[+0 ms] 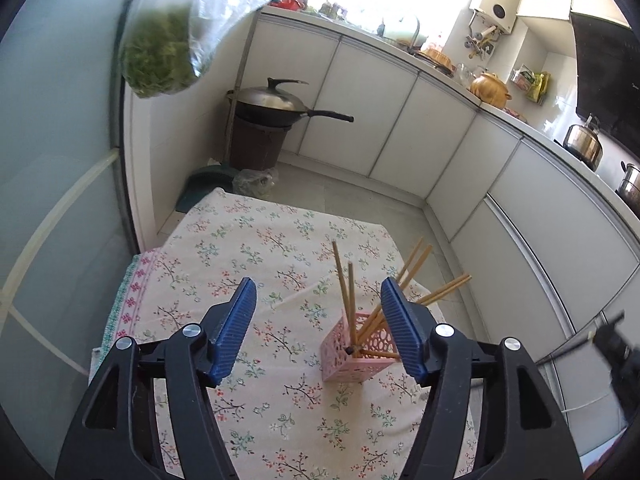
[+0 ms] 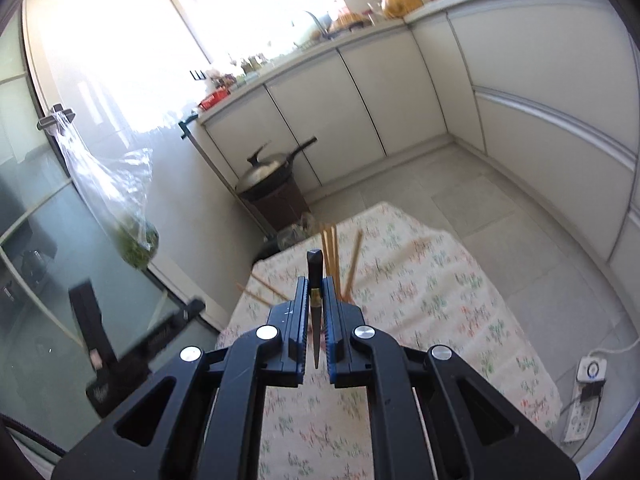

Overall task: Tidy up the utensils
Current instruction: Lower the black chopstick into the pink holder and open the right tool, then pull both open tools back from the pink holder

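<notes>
A pink perforated holder (image 1: pixel 354 350) stands on the floral tablecloth (image 1: pixel 248 248) and holds several wooden chopsticks (image 1: pixel 348 292) that lean outward. My left gripper (image 1: pixel 318 312) is open and empty, hovering above the cloth with the holder between its fingers and nearer the right one. My right gripper (image 2: pixel 316 300) is shut on a dark chopstick (image 2: pixel 314 280) with a black end, held upright above the table. Beyond it the wooden chopsticks (image 2: pixel 330 254) stand up in the holder, which the fingers hide. The right gripper (image 1: pixel 612 344) shows blurred at the right edge of the left wrist view.
A lidded wok (image 1: pixel 276 106) sits on a brown bin on the floor past the table. White cabinets (image 1: pixel 400 120) run along the back and right. A bag of greens (image 1: pixel 160 52) hangs at the left by a glass door. A power strip (image 2: pixel 586 404) lies on the floor at right.
</notes>
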Tool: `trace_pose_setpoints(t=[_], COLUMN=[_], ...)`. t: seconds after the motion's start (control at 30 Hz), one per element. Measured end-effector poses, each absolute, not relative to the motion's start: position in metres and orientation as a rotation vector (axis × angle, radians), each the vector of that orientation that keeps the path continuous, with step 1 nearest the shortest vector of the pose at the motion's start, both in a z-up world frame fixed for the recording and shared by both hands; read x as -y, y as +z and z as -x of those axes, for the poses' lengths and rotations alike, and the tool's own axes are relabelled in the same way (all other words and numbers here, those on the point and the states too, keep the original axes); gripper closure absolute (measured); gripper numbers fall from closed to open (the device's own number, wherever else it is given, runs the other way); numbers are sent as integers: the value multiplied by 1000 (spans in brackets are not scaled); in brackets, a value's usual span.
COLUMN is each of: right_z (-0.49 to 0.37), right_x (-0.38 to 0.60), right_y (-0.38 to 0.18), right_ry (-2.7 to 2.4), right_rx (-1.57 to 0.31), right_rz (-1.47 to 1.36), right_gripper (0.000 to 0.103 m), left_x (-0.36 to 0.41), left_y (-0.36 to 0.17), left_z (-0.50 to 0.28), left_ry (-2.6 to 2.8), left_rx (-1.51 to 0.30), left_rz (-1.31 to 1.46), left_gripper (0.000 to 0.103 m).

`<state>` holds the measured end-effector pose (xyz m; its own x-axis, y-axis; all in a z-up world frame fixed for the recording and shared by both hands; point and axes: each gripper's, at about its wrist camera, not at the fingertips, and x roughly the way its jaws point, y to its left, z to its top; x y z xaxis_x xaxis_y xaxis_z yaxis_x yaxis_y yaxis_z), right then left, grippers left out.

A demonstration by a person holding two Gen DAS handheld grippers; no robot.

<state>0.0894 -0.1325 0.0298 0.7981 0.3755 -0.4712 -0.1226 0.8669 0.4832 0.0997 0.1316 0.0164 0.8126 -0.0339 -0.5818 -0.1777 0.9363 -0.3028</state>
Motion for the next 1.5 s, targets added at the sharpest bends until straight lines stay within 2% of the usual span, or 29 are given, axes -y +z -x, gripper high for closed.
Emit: trace_pose_setpoints(t=[0.17, 0.6, 0.67, 0.73, 0.8, 0.87, 0.9, 0.97, 1.07, 1.2, 1.27, 1.5], right_z=[-133, -213, -217, -211, -198, -190, -185, -175, -159, -131, -116, -53], right_x=[116, 85, 82, 80, 78, 77, 78, 83, 92, 107, 114, 134], right_y=[40, -36, -43, -39, -28, -16, -11, -4, 0, 2, 2, 1], right_ry=[214, 114, 127, 142, 154, 153, 152, 144, 130, 107, 102, 41], right_rx=[-572, -702, -694, -654, -603, -573, -557, -538, -520, -475, -442, -363], right_rz=[-425, -386, -396, -388, -362, -333, -328, -337, -339, -331, -333, -298], right_gripper=[96, 96, 92, 92, 91, 89, 86, 73, 65, 52, 32, 8], left_x=[-146, -157, -154, -148, -140, -129, -125, -115, -99, -79, -68, -39], left_y=[20, 17, 19, 23, 28, 35, 37, 43, 49, 54, 56, 47], left_z=[-96, -101, -100, -96, -91, -87, -84, -79, -68, -53, -43, 5], left_ry=[86, 111, 111, 131, 159, 184, 192, 209, 241, 257, 268, 248], left_rx=[-607, -620, -600, -561, -517, -478, -461, -424, -379, -342, -317, -215], left_rz=[385, 358, 336, 291, 246, 212, 197, 163, 114, 53, 18, -49], left_gripper=[37, 34, 34, 31, 22, 19, 17, 13, 7, 7, 7, 7])
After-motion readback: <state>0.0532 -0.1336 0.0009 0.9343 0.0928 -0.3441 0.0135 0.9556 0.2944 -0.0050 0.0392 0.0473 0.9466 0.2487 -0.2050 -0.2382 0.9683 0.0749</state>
